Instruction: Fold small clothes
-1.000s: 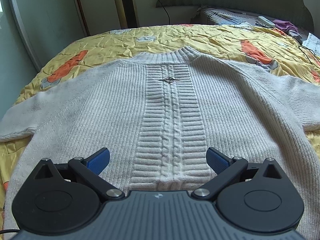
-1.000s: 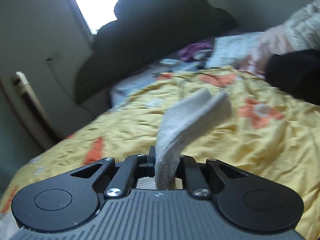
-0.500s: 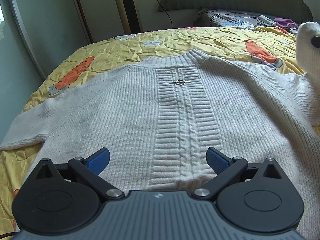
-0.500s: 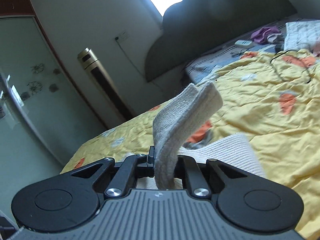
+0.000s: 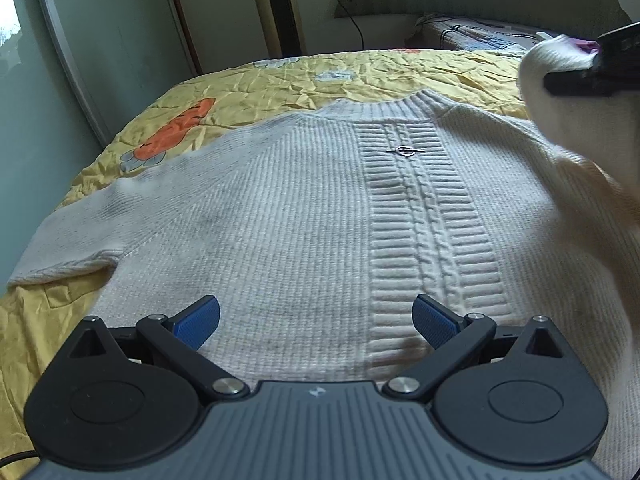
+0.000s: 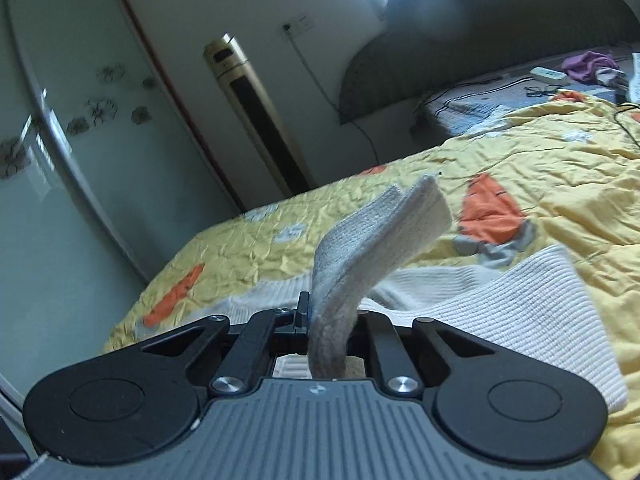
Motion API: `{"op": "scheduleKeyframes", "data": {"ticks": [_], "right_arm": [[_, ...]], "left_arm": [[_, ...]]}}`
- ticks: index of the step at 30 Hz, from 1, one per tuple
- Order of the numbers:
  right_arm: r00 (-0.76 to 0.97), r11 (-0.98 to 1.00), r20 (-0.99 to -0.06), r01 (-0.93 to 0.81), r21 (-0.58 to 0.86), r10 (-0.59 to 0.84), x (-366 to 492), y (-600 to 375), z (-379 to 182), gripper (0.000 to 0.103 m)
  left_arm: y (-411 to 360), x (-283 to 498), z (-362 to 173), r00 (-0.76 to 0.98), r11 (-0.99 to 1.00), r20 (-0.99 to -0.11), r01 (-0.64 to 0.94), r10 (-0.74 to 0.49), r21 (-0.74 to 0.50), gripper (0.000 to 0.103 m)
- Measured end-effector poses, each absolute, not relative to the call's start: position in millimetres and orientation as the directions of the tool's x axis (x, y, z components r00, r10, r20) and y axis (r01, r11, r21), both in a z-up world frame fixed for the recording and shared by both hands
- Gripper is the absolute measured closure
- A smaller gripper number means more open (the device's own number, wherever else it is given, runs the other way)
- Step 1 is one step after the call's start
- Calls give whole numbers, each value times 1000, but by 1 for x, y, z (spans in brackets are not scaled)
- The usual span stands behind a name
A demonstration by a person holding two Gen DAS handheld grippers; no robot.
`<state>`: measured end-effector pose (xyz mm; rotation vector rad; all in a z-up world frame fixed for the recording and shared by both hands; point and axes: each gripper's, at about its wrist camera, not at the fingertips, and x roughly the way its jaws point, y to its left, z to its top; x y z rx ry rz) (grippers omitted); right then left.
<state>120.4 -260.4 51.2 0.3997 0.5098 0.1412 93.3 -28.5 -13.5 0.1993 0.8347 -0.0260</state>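
The left gripper point(image 5: 316, 322) has its two blue-padded jaws spread wide with nothing between them, and it hovers low over the hem of the one sweater point(image 5: 304, 216). The right gripper point(image 6: 330, 320) has its jaws pressed together on a sleeve cuff point(image 6: 384, 228) of that sweater, and the ribbed cuff stands up out of the jaws and bends over toward the right.

There is one garment in view: a cream knitted sweater lying flat, front up, on the yellow bedspread point(image 5: 360, 76), with its collar pointing away from the left gripper and a single cable panel running down its middle. One small metal ring point(image 5: 404, 151) sits on that panel just below the collar. One sleeve lies flat out to the left of the sweater's body; the other is lifted at the right edge of the left wrist view, where the right gripper holds it.

Compared with half a second ago, the lifted sleeve has come further in over the sweater's right shoulder, and the sweater's body now shows directly under the right gripper. The left gripper remains open near the hem.
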Motion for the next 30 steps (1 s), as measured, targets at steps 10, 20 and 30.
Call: {"op": "scheduleKeyframes", "data": {"ticks": [10,20,30], "right_arm": [[729,931,-639,5,365,247,161,-215,-15,87],[731,913,-634,36,405,253,157,-223,-10,81],[817,939,-541,1,344,198,158,-210,33,89]], "left_arm": [[-7,95,-17,663,986,-746,73,66,152,0],[5,97,-21,656,989,-753,63,60,134,0],[24,100,-21,657,991,-750,32,79,132,0]]}}
